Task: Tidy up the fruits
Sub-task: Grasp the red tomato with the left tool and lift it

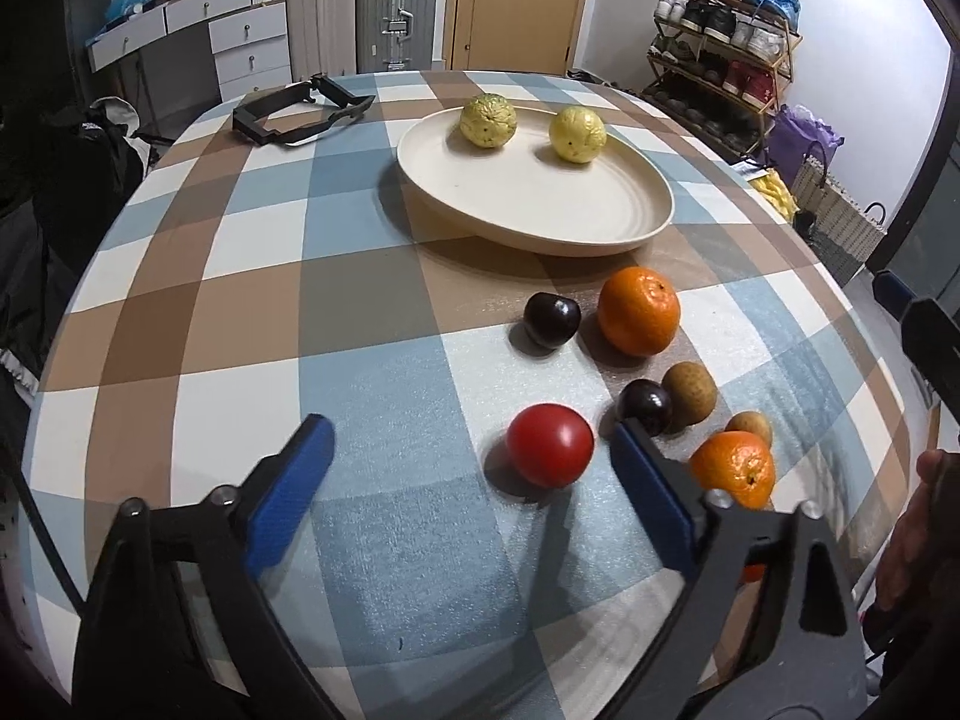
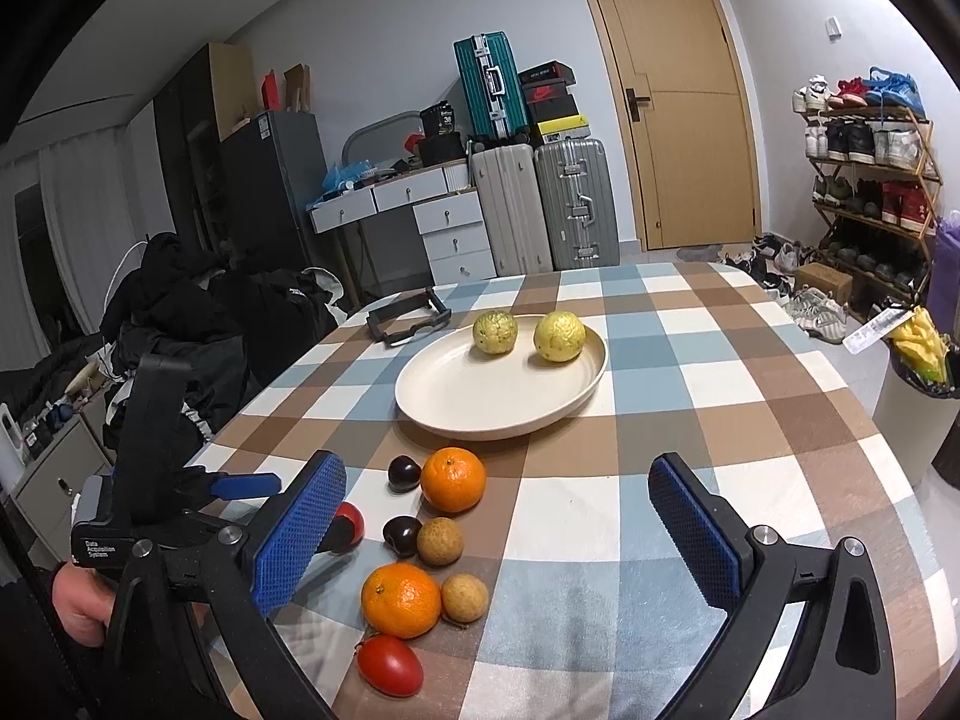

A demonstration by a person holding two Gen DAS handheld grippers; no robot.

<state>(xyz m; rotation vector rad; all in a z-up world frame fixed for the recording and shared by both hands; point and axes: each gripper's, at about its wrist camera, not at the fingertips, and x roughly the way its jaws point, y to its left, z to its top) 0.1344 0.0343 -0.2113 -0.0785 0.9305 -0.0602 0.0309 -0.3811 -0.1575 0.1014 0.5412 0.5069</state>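
A cream plate (image 1: 576, 216) (image 2: 456, 390) holds two yellow-green guavas (image 1: 488, 120) (image 2: 559, 336) at its far side. In front of it on the checked cloth lie loose fruits: two oranges (image 1: 638, 311) (image 2: 401, 599), two dark plums (image 1: 551, 320) (image 2: 402, 473), two brown kiwis (image 1: 691, 392) (image 2: 440, 540) and two red tomatoes (image 1: 549, 445) (image 2: 390, 665). My left gripper (image 1: 474, 444) is open and empty, its right finger just beside one tomato. My right gripper (image 2: 498, 483) is open and empty above the near table, right of the fruit group. The left gripper (image 2: 246, 483) also shows in the right wrist view.
A black strap frame (image 1: 294, 111) (image 2: 408, 318) lies on the table's far left. Around the table stand suitcases (image 2: 543, 210), a drawer desk (image 2: 420, 204), a shoe rack (image 2: 870, 180) and a pile of dark clothes (image 2: 198, 312).
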